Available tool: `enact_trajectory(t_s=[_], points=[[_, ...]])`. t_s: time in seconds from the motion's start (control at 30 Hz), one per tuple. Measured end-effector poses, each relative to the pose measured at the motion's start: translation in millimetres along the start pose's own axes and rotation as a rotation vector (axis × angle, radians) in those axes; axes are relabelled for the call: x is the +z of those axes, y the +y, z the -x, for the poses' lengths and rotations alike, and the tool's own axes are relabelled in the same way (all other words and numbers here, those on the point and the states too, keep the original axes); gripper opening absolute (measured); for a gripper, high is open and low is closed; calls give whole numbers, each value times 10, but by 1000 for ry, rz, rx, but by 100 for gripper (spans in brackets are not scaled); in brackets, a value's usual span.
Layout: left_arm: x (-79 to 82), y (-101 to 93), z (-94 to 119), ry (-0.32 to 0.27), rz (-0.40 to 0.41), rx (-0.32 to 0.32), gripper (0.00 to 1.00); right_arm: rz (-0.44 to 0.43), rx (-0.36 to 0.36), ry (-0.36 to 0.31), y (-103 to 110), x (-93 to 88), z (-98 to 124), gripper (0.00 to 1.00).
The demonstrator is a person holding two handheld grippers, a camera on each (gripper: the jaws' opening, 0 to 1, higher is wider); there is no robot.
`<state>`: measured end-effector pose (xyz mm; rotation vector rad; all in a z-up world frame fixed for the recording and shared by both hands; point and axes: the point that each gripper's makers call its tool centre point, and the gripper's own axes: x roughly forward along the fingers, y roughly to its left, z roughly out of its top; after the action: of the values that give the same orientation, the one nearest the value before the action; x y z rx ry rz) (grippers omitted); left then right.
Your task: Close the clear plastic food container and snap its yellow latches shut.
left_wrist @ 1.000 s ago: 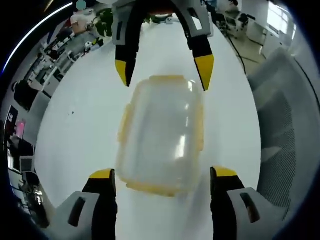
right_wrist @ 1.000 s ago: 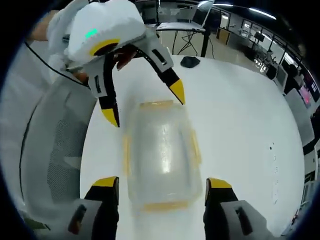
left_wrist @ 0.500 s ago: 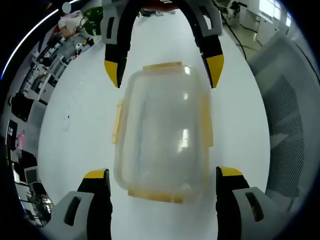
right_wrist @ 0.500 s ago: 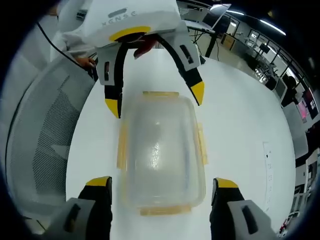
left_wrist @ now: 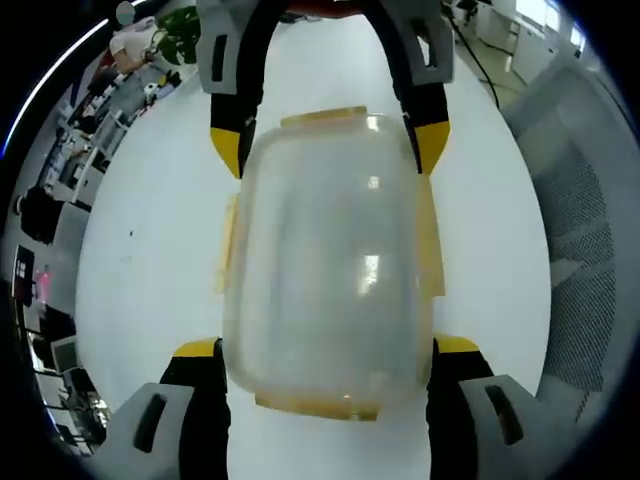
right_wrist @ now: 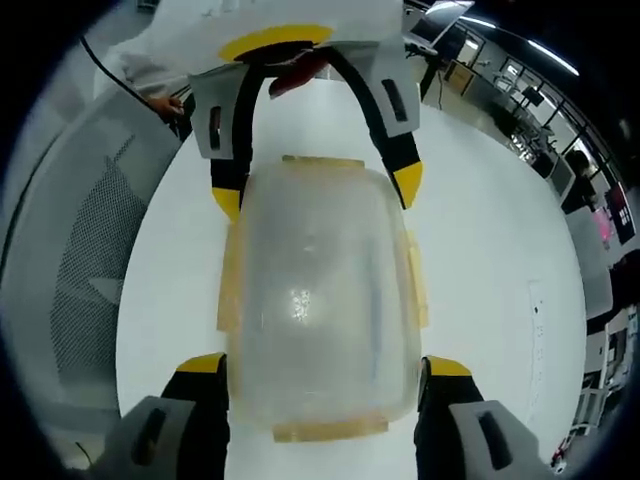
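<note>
A clear plastic food container (left_wrist: 330, 260) (right_wrist: 318, 300) with its lid on lies on the white table (left_wrist: 150, 230). Yellow latches (left_wrist: 432, 250) (right_wrist: 230, 290) stick out from its long sides, and more yellow tabs show at both short ends. My left gripper (left_wrist: 327, 348) is open, one jaw on each side of the container's near end. My right gripper (right_wrist: 322, 364) is open and straddles the opposite end the same way. Each gripper faces the other across the box: the right gripper (left_wrist: 328, 148) at the top of the left gripper view, the left gripper (right_wrist: 316, 192) at the top of the right gripper view.
A grey mesh chair (left_wrist: 580, 230) (right_wrist: 70, 250) stands close beside the table's edge. A person's hand (right_wrist: 300, 72) and white sleeve (right_wrist: 150, 60) hold the left gripper. Office desks and equipment (left_wrist: 120, 90) lie beyond the table's far side.
Both grippers have closed in on the container from opposite ends. Their open jaws, which stood short of the box, now flank its corners, and the box looms larger in both views.
</note>
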<state>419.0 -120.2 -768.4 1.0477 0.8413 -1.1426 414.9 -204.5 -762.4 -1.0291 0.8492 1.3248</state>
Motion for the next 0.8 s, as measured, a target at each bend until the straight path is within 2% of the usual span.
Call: enact_trajectory(t_s=[0.47,0.8], points=[[-44,-12,20,-21,-31,-13,79,-40,-13,2,52,58,-18,75],[-222,-20,77,-24,-41,-15,79,-57,-21,6,89,232,-76,75]])
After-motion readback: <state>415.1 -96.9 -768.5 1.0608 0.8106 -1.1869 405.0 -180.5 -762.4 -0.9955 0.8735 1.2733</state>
